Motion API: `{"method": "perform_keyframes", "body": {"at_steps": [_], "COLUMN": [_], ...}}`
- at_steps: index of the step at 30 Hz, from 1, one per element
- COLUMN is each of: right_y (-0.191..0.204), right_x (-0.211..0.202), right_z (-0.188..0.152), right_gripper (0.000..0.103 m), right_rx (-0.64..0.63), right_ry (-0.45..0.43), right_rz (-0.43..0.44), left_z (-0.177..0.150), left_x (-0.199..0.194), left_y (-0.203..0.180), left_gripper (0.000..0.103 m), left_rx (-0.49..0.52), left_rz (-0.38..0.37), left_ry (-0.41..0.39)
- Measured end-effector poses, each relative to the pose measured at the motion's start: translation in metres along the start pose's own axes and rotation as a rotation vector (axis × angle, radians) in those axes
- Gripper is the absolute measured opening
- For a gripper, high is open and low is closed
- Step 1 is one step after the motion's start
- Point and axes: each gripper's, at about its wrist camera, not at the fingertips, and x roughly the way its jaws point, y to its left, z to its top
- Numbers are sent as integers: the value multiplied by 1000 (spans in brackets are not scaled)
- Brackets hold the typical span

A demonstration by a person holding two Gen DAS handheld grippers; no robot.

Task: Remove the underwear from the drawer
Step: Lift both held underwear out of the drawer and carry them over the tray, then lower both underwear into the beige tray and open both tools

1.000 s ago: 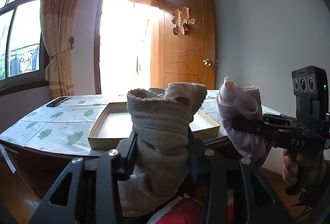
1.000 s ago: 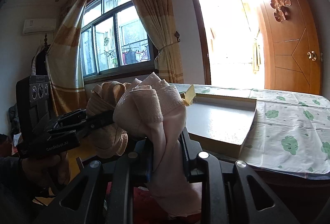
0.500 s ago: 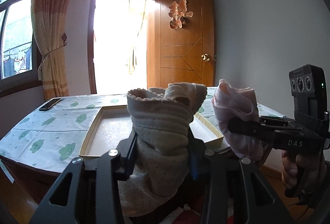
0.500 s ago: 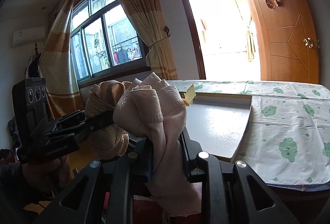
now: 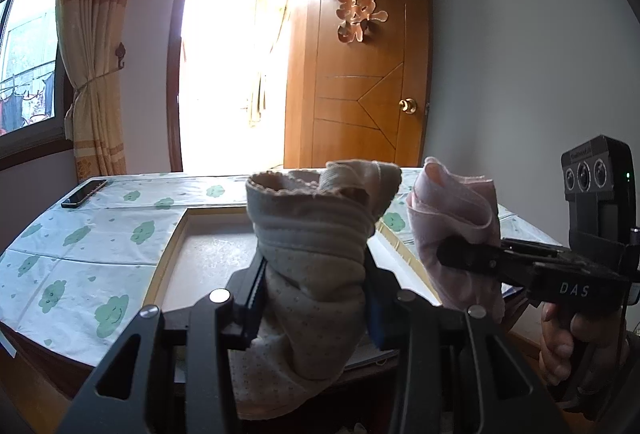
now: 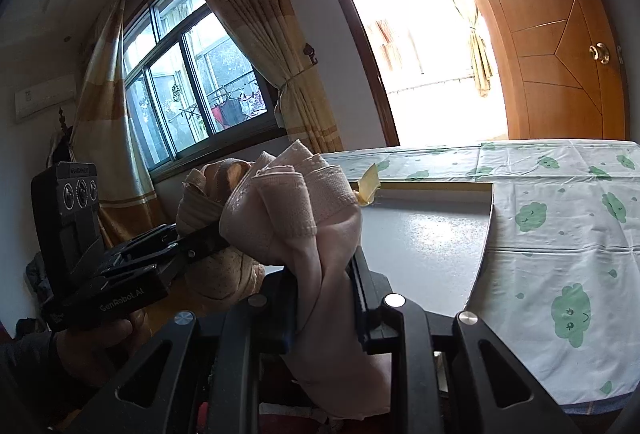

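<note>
Gripping a bunched beige dotted cotton underwear (image 5: 316,274), the left gripper (image 5: 316,266) has its two black fingers clamped on the fabric's middle, so the ribbed waistband stands up above the jaws while the loose end droops below them. Beside it, the right gripper (image 6: 322,274) pinches a folded pale pink knit underwear (image 6: 308,230) the same way — jaws nearly together, with only the thin cloth between them and a tail of fabric hanging under the fingers. Both garments are held in the air, short of the table edge and near each other but apart (each wrist view shows the other tool from the side, a hand (image 5: 560,338) wrapped round its grip). Ahead lies a table under a white tablecloth with green cloud prints (image 5: 80,234); on it rests a shallow rectangular cardboard tray with a pale bottom (image 5: 208,254), and a dark flat phone (image 5: 84,193) sits at the far left corner. Behind the table — a bright open doorway, an orange-brown wooden door (image 5: 368,90) with a brass knob and a paper-cut ornament, and tied-back yellow striped curtains (image 5: 96,66) beside a window. The drawer itself cannot be made out in either view.
</note>
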Motion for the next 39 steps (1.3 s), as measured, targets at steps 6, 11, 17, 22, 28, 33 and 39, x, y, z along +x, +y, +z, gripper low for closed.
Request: {"method": "perform_keyframes", "body": {"at_steps": [6,11,17,22,28,33,39], "right_y": [-9,-21,-38,-57,-81,-97,-107], "right_x": [17,34,57,71,90,103,116], "right_z": [18,30,33,37,47,57,62], "right_gripper": [25,25,25,25,25,25,25], "right_rx": [13,46,91,121,193,248,280], "right_ry": [10,26,81,116,155,182,201], "right_rz": [-15,-35,-58,-81,-90,-99,-112], "left_z": [18,29,35,41,50,54,54], "left_x": [24,46,71,89,118,144,169], "left_y": [3,10,16,22,31,41,42], "left_gripper": [40,40,40,40,40,40,40], "left_rx": [-13,-40,-93,-134,-204,-275,-298], "left_rz": [-4,-5,-3,-17,-22,-20,-8], "left_ry": [39,67,108,149,199,246,292]}}
